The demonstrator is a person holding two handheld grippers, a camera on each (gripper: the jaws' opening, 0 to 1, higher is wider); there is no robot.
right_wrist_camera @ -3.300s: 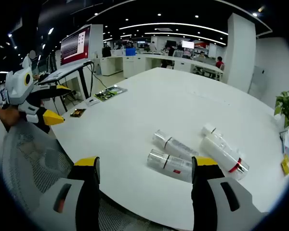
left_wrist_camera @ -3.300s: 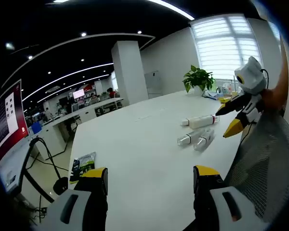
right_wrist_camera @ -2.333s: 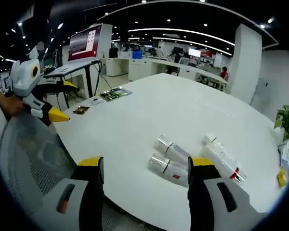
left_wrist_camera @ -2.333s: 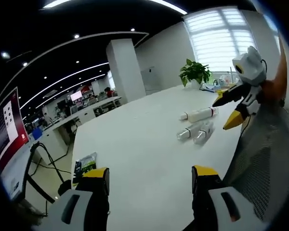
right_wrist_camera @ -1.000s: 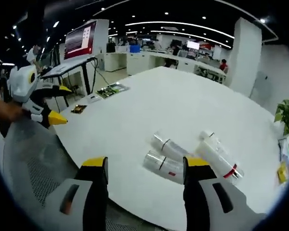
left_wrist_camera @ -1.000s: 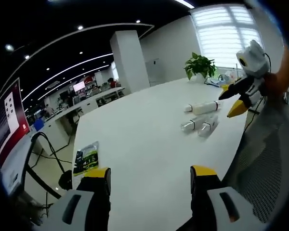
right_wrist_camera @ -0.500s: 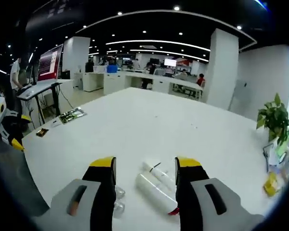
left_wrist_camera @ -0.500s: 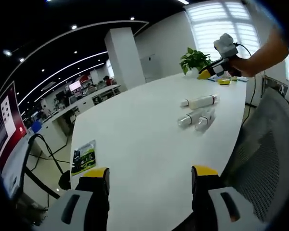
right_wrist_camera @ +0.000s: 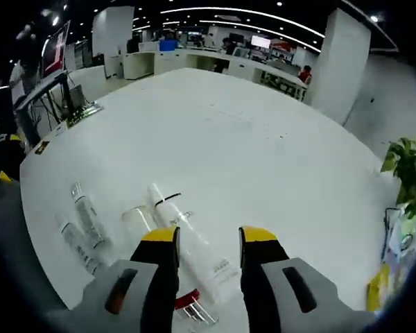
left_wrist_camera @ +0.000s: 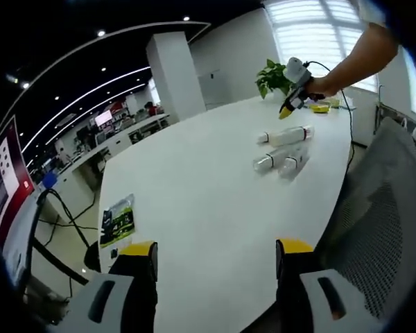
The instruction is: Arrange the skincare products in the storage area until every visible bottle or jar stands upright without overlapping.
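Note:
Three skincare bottles lie on their sides on the white table [left_wrist_camera: 194, 194]. In the left gripper view the white bottle with a red band [left_wrist_camera: 286, 135] lies farthest, with two smaller clear-capped bottles [left_wrist_camera: 266, 161] [left_wrist_camera: 292, 164] in front of it. A hand holds my right gripper [left_wrist_camera: 288, 111] just above them. In the right gripper view my right gripper [right_wrist_camera: 208, 237] is open and straddles the white bottle [right_wrist_camera: 194, 253]. Two slim bottles [right_wrist_camera: 87, 211] [right_wrist_camera: 73, 239] lie to its left, with a clear cap [right_wrist_camera: 137, 218] between. My left gripper [left_wrist_camera: 215, 253] is open over the near table edge, holding nothing.
A green leaflet [left_wrist_camera: 118, 218] lies near the table's left edge. A potted plant [left_wrist_camera: 270, 73] and small yellow items [right_wrist_camera: 378, 288] sit at the far end. A grey mesh chair [left_wrist_camera: 381, 236] stands against the table's right side. The middle of the table is bare white surface.
My right gripper has moved from beside the chair to just above the lying bottles, and its jaws now stand closer together. My left gripper has stayed put and open.

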